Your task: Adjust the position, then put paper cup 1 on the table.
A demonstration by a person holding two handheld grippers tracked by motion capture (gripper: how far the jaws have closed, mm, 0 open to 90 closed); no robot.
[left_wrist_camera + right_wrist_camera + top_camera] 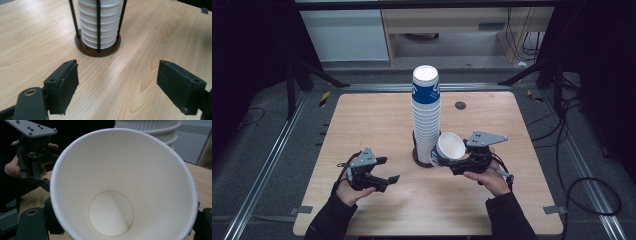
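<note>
One paper cup point(450, 148) is clamped on its side in the right gripper point(452, 162), centre-right of the high view, beside the cup stack point(426, 112). The left gripper point(387, 170), lower left, is held open and empty.

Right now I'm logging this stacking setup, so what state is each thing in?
Left gripper: open, empty, low over the table.
Right gripper: shut on the loose cup.
Loose cup: held tilted, empty, mouth open.
Cup stack: upside down in the holder.
Holder: upright.
</note>
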